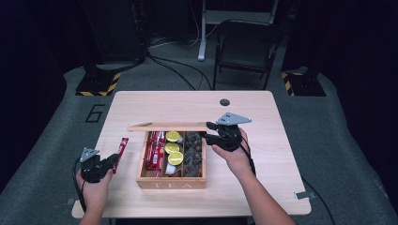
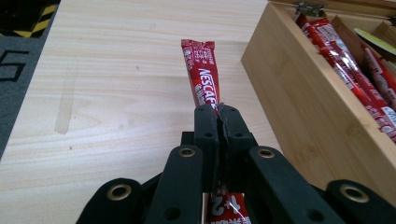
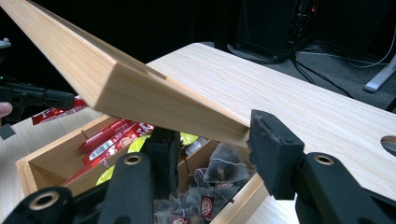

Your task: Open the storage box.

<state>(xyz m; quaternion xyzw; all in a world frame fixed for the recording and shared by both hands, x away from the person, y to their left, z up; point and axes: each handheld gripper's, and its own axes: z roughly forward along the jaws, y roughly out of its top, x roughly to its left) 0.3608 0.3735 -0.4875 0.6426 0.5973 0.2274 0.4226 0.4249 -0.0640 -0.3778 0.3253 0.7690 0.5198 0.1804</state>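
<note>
Left gripper [image 2: 218,112] stands with its fingers [image 2: 205,135] clenched on a red Nescafé sachet [image 2: 203,79]; the sachet runs forward from the fingertips, its far end low over the pale wooden surface [image 2: 116,70], its near end showing below the fingers; in the high view the left gripper [image 1: 114,161] sits near the surface's left front edge, with the sachet [image 1: 122,149] just left of the wooden box [image 1: 171,183] and apart from it.

Right gripper [image 3: 212,140] grasps the free edge of the box's lid [image 3: 140,88]; one finger lies under the lid inside the box and the other [image 3: 273,154] presses on the lid's edge from outside; the lid is raised and tilted, hinged at the far side; in the high view the right gripper [image 1: 206,133] is at the lid's [image 1: 166,126] right end.

Box contents, seen from above: red sachets [image 1: 154,150] in the left compartment, yellow-green round pods [image 1: 172,147] in the middle, dark tea bags [image 1: 193,154] in the right; the front wall bears the word TEA.

Folding chair [image 1: 244,49] stands on the floor beyond the surface.
</note>
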